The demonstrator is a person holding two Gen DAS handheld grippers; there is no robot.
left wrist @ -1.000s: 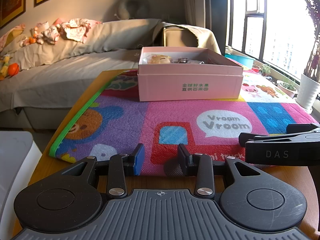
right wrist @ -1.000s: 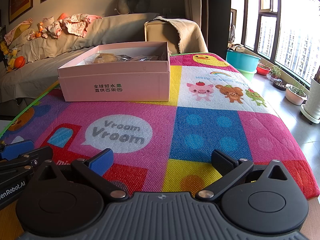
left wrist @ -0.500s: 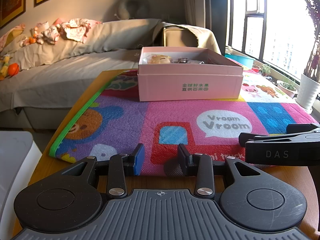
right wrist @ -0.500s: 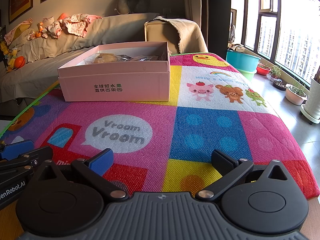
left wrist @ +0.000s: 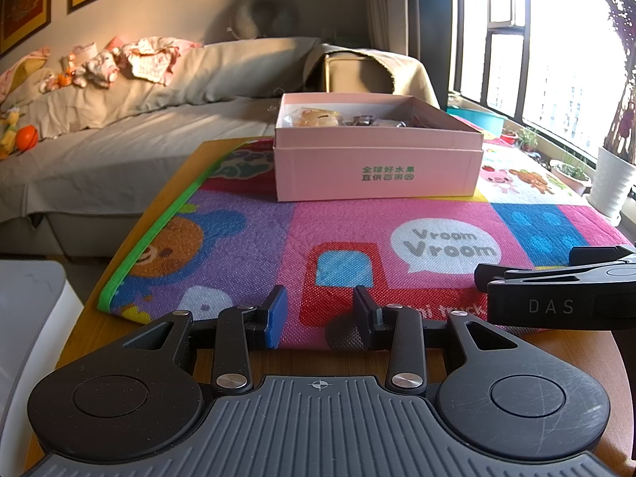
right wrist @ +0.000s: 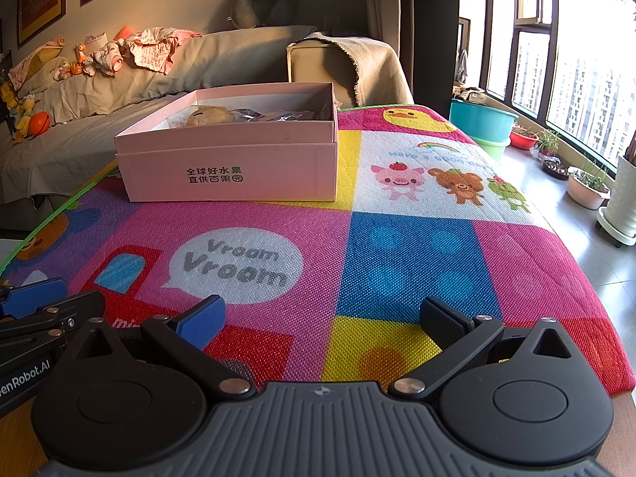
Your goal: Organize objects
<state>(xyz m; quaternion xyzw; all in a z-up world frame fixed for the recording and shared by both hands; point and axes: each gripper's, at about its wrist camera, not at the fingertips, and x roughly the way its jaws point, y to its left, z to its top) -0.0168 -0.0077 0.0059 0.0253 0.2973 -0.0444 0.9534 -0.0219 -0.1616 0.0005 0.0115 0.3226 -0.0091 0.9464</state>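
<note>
Pink box [left wrist: 377, 171] standing open-topped on the patterned play mat [left wrist: 342, 230], toward the mat's far end; small wrapped items [left wrist: 314, 117] lie inside it, too indistinct to identify. Left gripper [left wrist: 320, 312], at the mat's near edge, has its jaws parted by a narrow gap with nothing between them; the box lies well beyond its fingertips, straight ahead. Right gripper [right wrist: 322, 318], also at the near edge, has its jaws spread wide and empty; the box lies well beyond and to the left of its fingers [right wrist: 200, 320]. The two grippers sit just beside each other, each visible at the margin of the other's view. The mat covers a wooden table [left wrist: 159, 206].
</note>
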